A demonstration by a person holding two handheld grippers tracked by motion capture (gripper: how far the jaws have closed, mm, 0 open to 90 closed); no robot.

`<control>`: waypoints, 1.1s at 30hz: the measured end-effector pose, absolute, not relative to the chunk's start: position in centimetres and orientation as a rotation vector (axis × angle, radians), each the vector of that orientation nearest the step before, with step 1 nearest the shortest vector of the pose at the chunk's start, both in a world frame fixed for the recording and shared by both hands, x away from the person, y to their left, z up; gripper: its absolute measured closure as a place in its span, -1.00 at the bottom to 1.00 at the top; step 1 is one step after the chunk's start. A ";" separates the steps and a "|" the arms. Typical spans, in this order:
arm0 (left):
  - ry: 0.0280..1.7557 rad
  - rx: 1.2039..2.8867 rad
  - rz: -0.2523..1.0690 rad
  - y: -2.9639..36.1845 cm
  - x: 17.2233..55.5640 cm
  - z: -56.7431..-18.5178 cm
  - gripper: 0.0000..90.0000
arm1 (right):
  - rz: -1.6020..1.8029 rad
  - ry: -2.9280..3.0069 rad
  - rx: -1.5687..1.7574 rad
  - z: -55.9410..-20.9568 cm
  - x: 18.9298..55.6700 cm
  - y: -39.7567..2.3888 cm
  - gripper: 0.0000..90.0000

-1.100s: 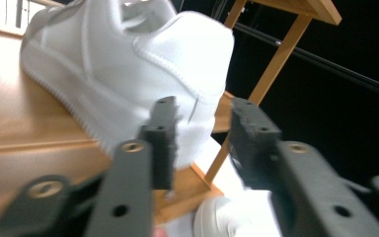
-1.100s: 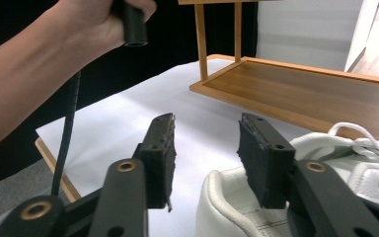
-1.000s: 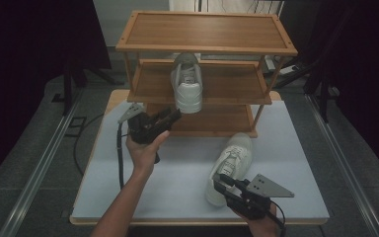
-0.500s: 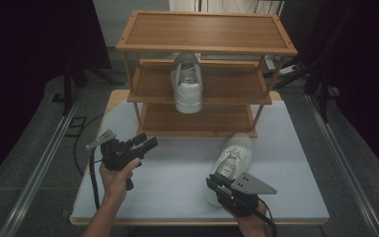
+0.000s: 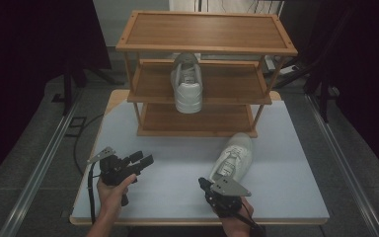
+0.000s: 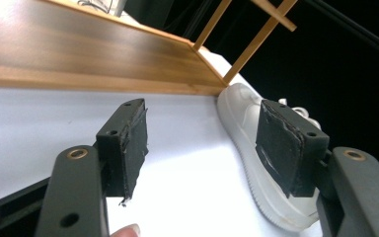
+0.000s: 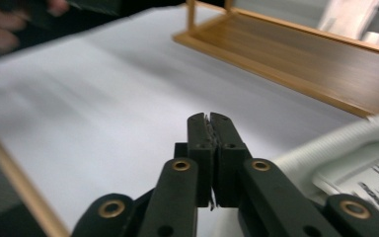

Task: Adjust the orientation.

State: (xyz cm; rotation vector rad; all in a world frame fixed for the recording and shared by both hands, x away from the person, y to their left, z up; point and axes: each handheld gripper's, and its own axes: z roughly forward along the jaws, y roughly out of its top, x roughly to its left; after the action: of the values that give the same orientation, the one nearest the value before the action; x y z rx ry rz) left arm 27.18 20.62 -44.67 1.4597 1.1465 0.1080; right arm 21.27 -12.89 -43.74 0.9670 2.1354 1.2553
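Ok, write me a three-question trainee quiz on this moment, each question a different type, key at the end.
1. True or false: the left gripper has its jaws apart with nothing between them.
2. Multiple choice: where does the shoe on the rack sit on the wooden shoe rack? A) top shelf B) middle shelf C) bottom shelf
3. Fill in: the right gripper, jaws pressed together, sits beside the heel of the shoe on the table, which lies on the white ____.

Key: 1 true; 2 B; 3 tabletop
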 end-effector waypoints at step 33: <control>1.201 1.486 0.036 21.7 27.3 -46.7 -0.21 | 1.289 2.059 1.136 -43.9 16.9 -23.8 0.90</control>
State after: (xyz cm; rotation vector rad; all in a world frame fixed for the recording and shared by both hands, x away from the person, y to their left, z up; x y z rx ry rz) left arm 27.29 21.73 -46.72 1.4864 1.2007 0.0362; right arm 16.93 -23.83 -43.88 1.1365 2.0586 1.2891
